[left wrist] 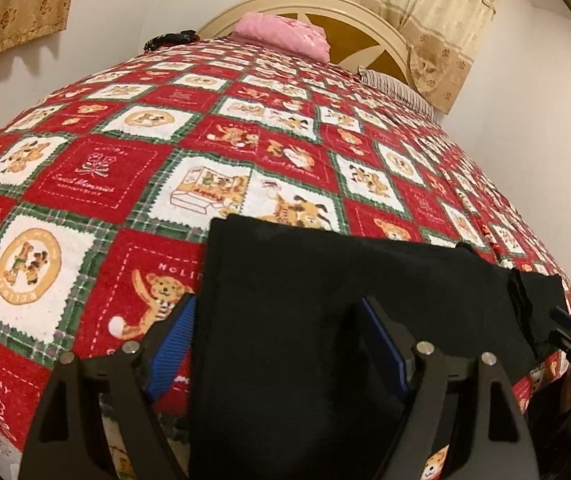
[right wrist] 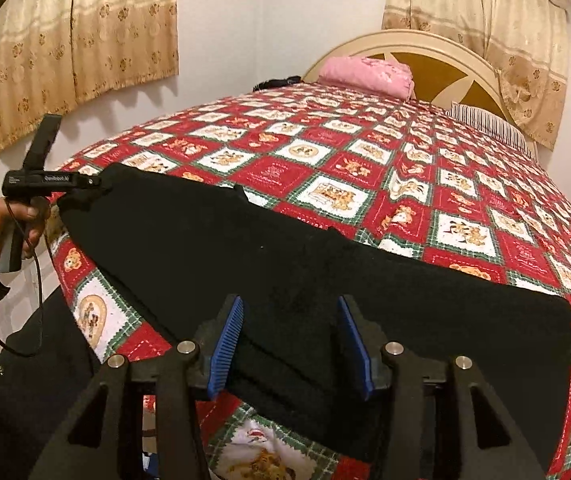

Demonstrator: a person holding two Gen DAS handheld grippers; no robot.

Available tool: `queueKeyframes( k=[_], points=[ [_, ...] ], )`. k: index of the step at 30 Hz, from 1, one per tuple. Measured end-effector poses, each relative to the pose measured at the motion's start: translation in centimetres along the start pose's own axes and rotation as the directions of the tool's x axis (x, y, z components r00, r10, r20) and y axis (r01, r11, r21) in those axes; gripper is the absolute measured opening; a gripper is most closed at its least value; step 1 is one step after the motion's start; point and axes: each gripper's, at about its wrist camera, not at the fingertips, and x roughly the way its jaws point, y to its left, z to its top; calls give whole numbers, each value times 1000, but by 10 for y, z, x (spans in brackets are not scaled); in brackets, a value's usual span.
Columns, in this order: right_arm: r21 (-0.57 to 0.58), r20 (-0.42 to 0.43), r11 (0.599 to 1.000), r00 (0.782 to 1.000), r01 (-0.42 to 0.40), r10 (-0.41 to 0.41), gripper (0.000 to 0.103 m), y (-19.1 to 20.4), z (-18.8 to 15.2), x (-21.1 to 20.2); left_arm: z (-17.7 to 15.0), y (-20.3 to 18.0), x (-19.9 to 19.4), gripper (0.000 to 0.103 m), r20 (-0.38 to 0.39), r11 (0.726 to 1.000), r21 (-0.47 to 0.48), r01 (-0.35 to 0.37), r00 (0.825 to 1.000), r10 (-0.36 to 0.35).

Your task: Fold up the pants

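Observation:
Black pants (left wrist: 325, 292) lie flat across the near edge of the bed, on a red patchwork quilt (left wrist: 133, 176). In the left wrist view my left gripper (left wrist: 277, 344) is open, its blue pads on either side of one end of the pants. In the right wrist view the pants (right wrist: 285, 264) stretch from left to right, and my right gripper (right wrist: 291, 344) is open over their near edge. The left gripper (right wrist: 85, 184) shows there at the far left end of the pants, held by a hand. The right gripper (left wrist: 565, 328) shows at the right edge of the left wrist view.
A folded pink cloth (right wrist: 369, 74) and a striped pillow (right wrist: 489, 124) lie by the cream headboard (right wrist: 445, 56). A dark object (right wrist: 277, 82) sits at the far left corner of the bed. Curtains (right wrist: 77, 48) hang on the wall.

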Motion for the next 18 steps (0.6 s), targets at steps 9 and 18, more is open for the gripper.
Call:
queueKeyframes(
  k=[9, 18],
  points=[
    [14, 21, 1000, 1000, -5, 4, 55, -3, -6, -4, 8, 0, 6, 72, -2, 1000, -8, 17, 1000, -17],
    [29, 40, 1000, 999, -8, 7, 55, -11, -9, -9, 6, -2, -11, 25, -12, 1000, -19, 8, 1000, -8]
  ],
)
